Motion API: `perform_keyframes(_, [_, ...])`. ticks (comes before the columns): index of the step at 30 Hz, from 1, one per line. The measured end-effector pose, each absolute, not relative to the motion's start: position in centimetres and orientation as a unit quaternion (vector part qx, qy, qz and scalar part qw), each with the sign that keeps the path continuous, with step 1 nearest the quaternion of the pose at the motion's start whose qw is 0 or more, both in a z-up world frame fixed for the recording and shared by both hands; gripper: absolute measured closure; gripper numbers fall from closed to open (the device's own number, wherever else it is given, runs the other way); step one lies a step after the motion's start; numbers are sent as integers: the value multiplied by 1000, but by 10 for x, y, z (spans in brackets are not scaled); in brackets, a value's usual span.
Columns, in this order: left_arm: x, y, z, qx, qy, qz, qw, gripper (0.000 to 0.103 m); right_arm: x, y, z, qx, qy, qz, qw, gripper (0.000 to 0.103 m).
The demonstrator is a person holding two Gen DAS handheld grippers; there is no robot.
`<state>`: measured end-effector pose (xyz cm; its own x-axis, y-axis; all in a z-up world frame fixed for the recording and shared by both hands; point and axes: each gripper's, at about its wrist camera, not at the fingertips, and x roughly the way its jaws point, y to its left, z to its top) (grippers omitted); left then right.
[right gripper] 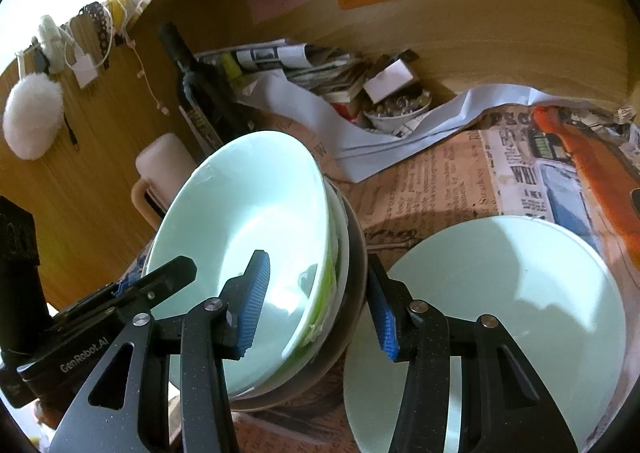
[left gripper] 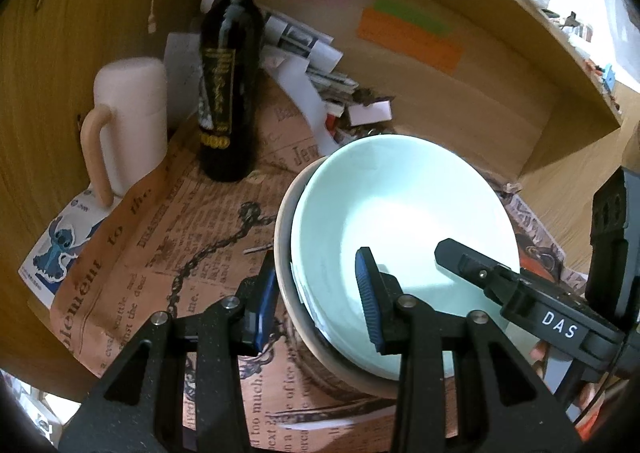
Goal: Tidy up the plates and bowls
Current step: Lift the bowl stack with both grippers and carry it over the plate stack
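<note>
Only right wrist shows the plate point(right gripper: 500, 293) beside stacked bowls point(right gripper: 248, 221).

Left gripper point(left gripper: 318, 299) — black arms, silver screws, ribbed blue pads; right gripper point(right gripper: 318, 305) alike, lettered "GenRobot.AI".

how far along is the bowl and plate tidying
Done: several bowls are already nested, a mint bowl sitting in a grey outer bowl on the newspaper. In hand: the left gripper and the right gripper each straddle an opposite rim of that stack, jaws not yet closed tight on it. Left: the pale plate beside the stack lies separate, and the stack itself has not been put away.
</note>
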<state>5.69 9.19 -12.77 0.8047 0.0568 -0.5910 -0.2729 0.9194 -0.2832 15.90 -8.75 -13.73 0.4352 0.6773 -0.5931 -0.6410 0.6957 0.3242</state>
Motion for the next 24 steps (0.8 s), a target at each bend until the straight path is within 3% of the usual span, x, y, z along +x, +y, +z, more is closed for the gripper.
perform_keyframes(24, [85,22,-111,-147,297,15,943,66,161,-170,-119,57,330,326,884,59])
